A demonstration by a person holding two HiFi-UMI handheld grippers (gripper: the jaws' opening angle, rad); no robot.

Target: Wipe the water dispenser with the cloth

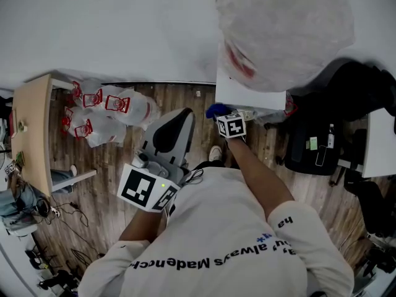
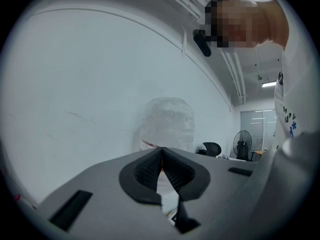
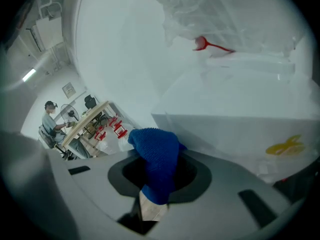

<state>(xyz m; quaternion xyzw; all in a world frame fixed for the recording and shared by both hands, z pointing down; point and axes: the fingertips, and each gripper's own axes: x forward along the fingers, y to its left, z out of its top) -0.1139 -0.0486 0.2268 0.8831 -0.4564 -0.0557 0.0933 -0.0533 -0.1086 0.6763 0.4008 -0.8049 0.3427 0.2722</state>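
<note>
The white water dispenser [image 1: 247,94] stands against the wall, its bottle [image 1: 281,30] wrapped in clear plastic. In the right gripper view the dispenser's white body [image 3: 235,119] and wrapped bottle [image 3: 225,19] fill the upper right. My right gripper [image 3: 156,176] is shut on a blue cloth [image 3: 159,159]. In the head view the right gripper [image 1: 226,119] holds the cloth [image 1: 216,110] at the dispenser's lower left corner. My left gripper [image 1: 170,138] is held back, away from the dispenser, jaws pressed together on nothing. The left gripper view shows the left gripper [image 2: 161,156] and the bottle [image 2: 167,121] beyond it.
Clear bags with red print [image 1: 105,113] lie on the wood floor by a wooden table [image 1: 34,129]. A dark bag [image 1: 315,147] and black chair [image 1: 365,91] stand right of the dispenser. A seated person [image 3: 50,119] shows far off.
</note>
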